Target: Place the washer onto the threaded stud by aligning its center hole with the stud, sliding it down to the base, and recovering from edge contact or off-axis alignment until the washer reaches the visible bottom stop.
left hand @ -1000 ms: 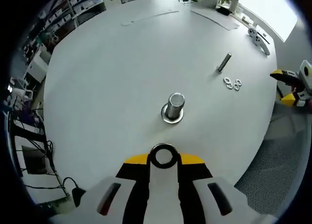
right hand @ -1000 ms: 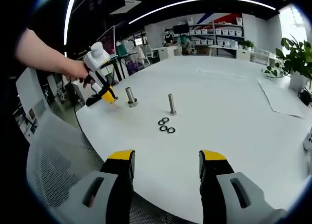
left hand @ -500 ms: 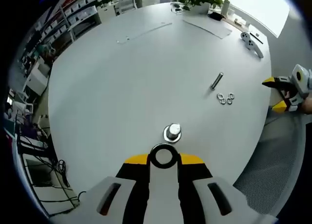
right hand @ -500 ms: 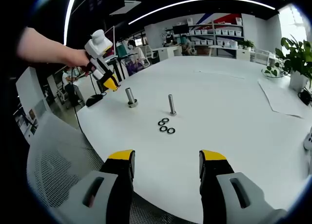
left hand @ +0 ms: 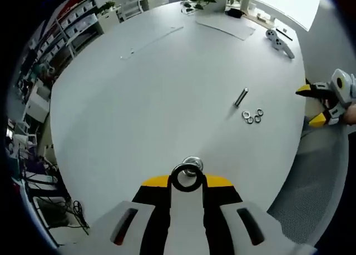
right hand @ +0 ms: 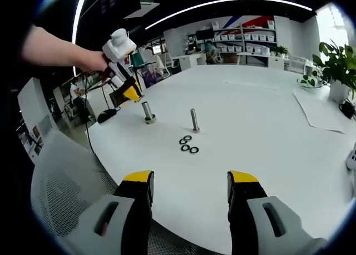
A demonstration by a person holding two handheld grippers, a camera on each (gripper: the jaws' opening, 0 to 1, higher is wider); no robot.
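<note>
In the left gripper view, the left gripper [left hand: 187,180] had its yellow-tipped fingers [left hand: 157,183] pressed together on a washer [left hand: 186,177], a dark ring with a hole in the middle. The washer sat right over the top of the near stud [left hand: 192,165], so just a bit of the shiny stud top peeked out past the ring. I could not tell if the washer was touching the stud. Farther right on the big white desk [left hand: 139,99] stood a second stud [left hand: 241,97], and just beside it lay three spare washers [left hand: 251,116] in a little bunch. At the far right edge the right gripper [left hand: 314,105] showed past the side of the desk, with its fingers apart and nothing between them. A white controller [left hand: 278,42] and a sheet of paper [left hand: 222,26] lay at the far side of the desk. In the right gripper view, a person's hand [right hand: 92,60] held the left gripper [right hand: 132,93] at the left, up above the near stud [right hand: 148,111]. To the right of that stud was the second stud [right hand: 194,120], and the spare washers [right hand: 188,144] lay on the desk [right hand: 267,127] close in front of it. The right gripper [right hand: 190,181] rose from the bottom with its fingers [right hand: 139,180] wide apart and holding nothing. A green plant [right hand: 336,66] stood at the far right.
</note>
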